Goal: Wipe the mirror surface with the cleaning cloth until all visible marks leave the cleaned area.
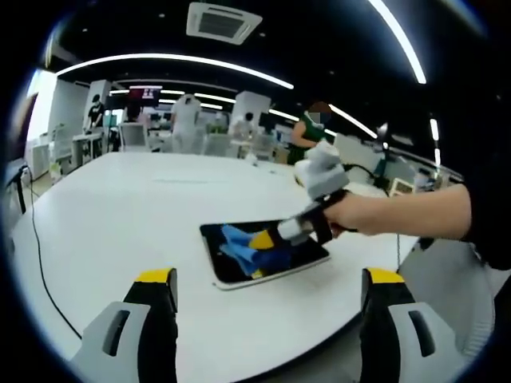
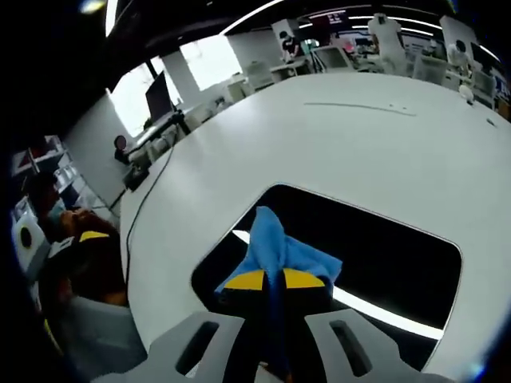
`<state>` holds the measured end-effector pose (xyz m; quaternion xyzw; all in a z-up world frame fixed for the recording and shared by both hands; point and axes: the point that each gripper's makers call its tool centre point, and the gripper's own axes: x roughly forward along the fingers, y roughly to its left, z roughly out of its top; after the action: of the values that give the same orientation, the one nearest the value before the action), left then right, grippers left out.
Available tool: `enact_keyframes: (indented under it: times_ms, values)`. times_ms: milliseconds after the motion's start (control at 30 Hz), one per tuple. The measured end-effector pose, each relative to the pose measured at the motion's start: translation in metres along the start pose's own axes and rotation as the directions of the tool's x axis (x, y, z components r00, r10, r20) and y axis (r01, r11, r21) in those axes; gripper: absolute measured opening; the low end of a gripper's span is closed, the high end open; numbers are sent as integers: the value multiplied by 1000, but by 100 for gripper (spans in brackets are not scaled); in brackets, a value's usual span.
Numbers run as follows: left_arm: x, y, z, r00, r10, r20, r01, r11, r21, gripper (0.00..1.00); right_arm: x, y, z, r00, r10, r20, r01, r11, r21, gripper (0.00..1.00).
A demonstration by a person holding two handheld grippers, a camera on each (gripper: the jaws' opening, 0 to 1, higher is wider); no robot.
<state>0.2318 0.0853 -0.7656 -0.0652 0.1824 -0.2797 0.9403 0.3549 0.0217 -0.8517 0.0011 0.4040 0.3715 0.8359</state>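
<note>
On white table [image 1: 120, 223], near its front edge: mirror [image 1: 299, 257], flat rounded rectangle with pale rim, glass dark, reflecting ceiling light strip. Blue cleaning cloth [image 2: 279, 254] bunched on glass, looks soft and crumpled; marks on surface too faint to judge. Right gripper [image 2: 274, 280], yellow-tipped, jaws pinched on cloth, pressing it to mirror; person's hand [image 1: 359, 214] holds it. Left gripper [image 1: 267, 279] above table edge, jaws spread wide, holding nothing, well apart from mirror.

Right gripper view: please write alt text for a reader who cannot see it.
The right gripper, jaws shut on a blue cloth, presses the cloth onto a dark mirror lying flat on a white table. A cable runs along the table's edge, with office desks beyond.
</note>
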Motion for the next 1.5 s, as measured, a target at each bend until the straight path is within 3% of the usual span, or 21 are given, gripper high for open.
enact_keyframes:
  times_ms: [133, 400, 933, 1500]
  values:
    - [0, 0, 1, 1000, 1, 2, -1, 1000, 2, 96, -4, 9, -9, 1000, 1, 0, -1, 1000, -7, 1]
    - [0, 1, 1, 1000, 3, 4, -3, 1000, 4, 95, -12, 25, -24, 999, -18, -30, 15, 994, -109, 1]
    - [-1, 1, 4, 1000, 9, 21, -9, 1000, 4, 94, -19, 35, -36, 999, 3, -35, -6, 996, -85, 1]
    - [-1, 1, 4, 1000, 8, 21, -8, 1000, 11, 93, -21, 35, -37, 999, 38, -39, -42, 995, -93, 1]
